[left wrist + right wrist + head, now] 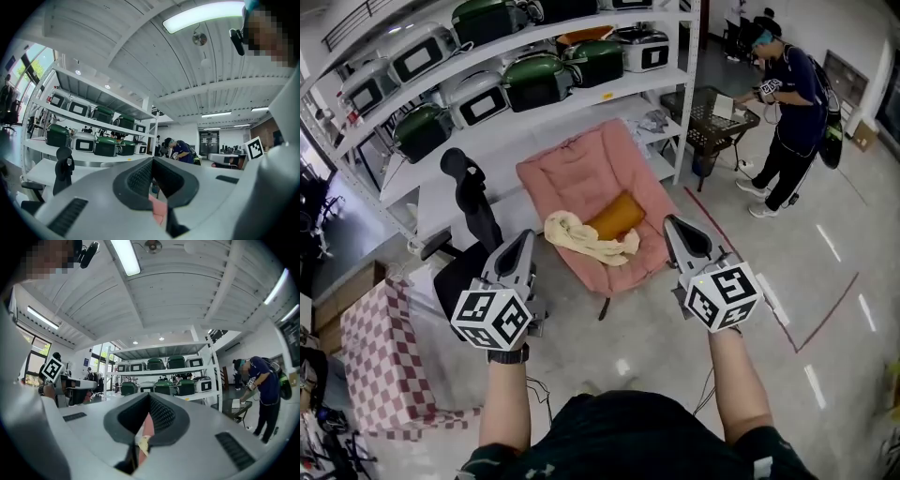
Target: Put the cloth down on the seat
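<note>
A cream cloth lies crumpled on the seat of a pink padded chair, beside an orange cushion. My left gripper hovers just left of the seat's front, jaws shut and empty. Right of the seat, my right gripper is also shut with nothing held. In the left gripper view the left gripper has its pads meeting, with pink chair showing below them. Under the closed pads of the right gripper in the right gripper view, a bit of cloth and pink chair show.
White shelving with green and silver cookers stands behind the chair. A black office chair is at the left, next to a red checkered box. At the right a person stands by a black wire cart.
</note>
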The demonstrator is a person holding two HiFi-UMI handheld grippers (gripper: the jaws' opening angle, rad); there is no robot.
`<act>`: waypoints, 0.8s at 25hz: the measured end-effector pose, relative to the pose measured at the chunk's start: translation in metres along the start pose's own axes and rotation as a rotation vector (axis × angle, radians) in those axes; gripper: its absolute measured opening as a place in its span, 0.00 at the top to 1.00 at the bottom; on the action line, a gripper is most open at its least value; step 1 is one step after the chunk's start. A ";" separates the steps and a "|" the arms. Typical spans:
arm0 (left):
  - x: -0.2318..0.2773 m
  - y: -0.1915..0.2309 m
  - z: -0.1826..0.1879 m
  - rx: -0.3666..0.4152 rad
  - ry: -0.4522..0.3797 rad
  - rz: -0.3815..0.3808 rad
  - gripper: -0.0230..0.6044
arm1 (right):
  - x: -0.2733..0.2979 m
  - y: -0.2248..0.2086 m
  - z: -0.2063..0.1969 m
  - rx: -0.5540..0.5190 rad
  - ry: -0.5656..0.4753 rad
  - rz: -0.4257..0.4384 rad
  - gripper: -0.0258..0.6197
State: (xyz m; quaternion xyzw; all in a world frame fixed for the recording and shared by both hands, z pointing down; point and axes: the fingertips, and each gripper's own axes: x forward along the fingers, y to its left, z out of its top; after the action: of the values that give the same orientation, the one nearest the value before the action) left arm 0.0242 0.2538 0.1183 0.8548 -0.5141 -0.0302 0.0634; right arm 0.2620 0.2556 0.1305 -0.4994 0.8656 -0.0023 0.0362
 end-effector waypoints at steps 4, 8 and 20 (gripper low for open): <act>0.003 0.007 -0.001 0.018 0.003 0.007 0.95 | 0.009 0.000 -0.006 -0.003 -0.004 -0.002 0.96; 0.001 0.021 -0.004 0.028 0.009 0.013 0.95 | 0.022 0.013 -0.016 0.002 0.006 0.015 0.95; 0.045 0.053 -0.022 0.018 0.002 0.054 0.95 | 0.071 0.001 -0.034 -0.011 0.048 0.051 0.95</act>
State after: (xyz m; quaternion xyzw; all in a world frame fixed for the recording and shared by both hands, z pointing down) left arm 0.0018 0.1915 0.1485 0.8413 -0.5371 -0.0228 0.0569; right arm 0.2230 0.1934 0.1602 -0.4774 0.8786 -0.0085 0.0124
